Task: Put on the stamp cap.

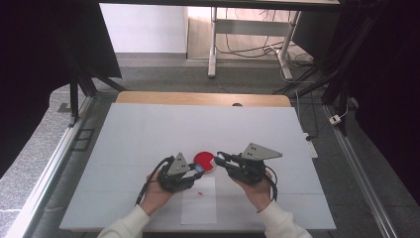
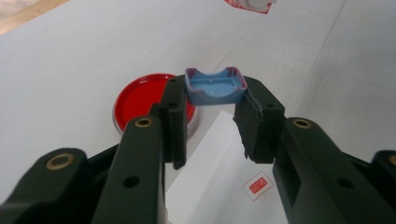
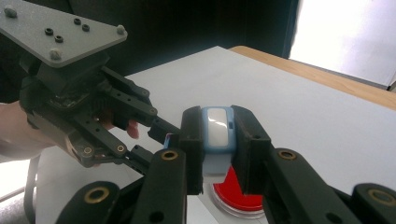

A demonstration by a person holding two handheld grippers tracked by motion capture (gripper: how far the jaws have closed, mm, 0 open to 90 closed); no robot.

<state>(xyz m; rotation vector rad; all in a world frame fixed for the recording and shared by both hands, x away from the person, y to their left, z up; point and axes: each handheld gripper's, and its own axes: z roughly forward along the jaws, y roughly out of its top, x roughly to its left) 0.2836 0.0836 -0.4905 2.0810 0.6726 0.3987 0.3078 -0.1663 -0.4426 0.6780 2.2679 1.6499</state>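
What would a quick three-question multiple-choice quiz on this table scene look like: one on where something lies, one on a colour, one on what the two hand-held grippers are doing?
1. Where is the round ink pad?
A. Between the two grippers' tips
B. At the table's far edge
C. On the floor

2. What colour is the ink pad?
A. Green
B. Red
C. Yellow

3. What are the grippers doing?
A. Both are open
B. Both lie on the table
C. Each grips a blue piece

Answers:
1 A, it lies between the left gripper and right gripper.
2 B, plainly red.
3 C, a blue cap in the left, a blue stamp body in the right.
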